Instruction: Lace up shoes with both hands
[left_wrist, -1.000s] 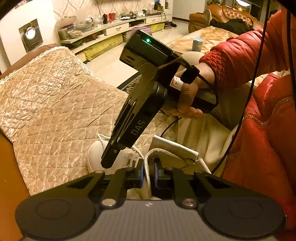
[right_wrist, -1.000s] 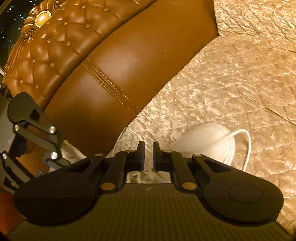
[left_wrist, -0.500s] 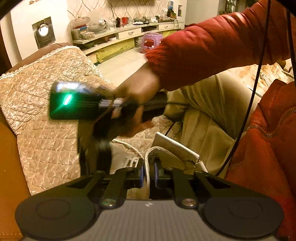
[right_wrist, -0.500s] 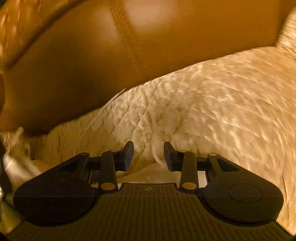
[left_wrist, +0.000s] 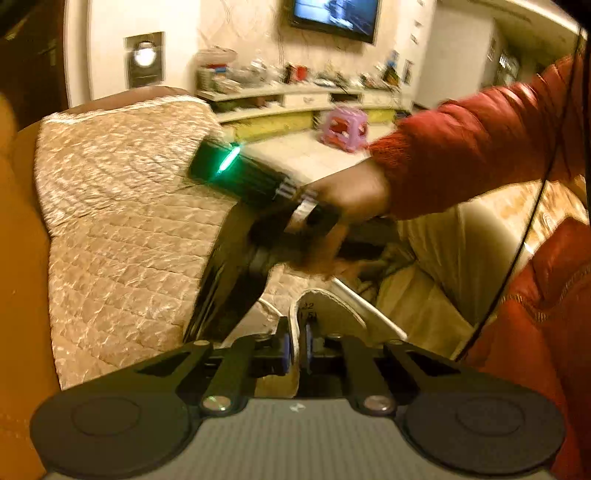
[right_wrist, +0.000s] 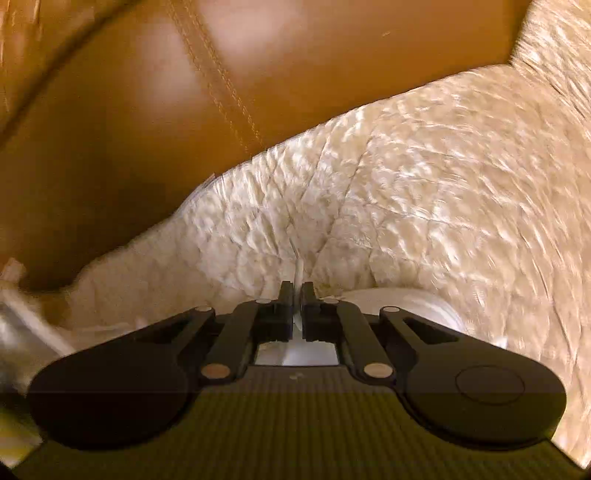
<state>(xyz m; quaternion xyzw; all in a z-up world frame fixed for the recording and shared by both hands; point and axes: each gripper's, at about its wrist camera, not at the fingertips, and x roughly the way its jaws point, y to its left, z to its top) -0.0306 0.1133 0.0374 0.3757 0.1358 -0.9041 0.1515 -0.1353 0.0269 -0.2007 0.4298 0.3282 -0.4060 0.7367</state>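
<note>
Right gripper (right_wrist: 297, 291) swung across the quilt (right_wrist: 424, 177), opened, and has just snapped closed on the white lace (right_wrist: 298, 271) beside the shoe (right_wrist: 399, 301). We hold the tongue (left_wrist: 325, 314) clamped in the left gripper (left_wrist: 295, 341); threading looks next.

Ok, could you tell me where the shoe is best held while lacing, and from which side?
Grip the shoe by the thin white rim of its opening, coming down from above: that edge stands upright and is slim enough to pinch, unlike the rounded body. The left tongs are shut on it there, probably a sound hold.
</note>
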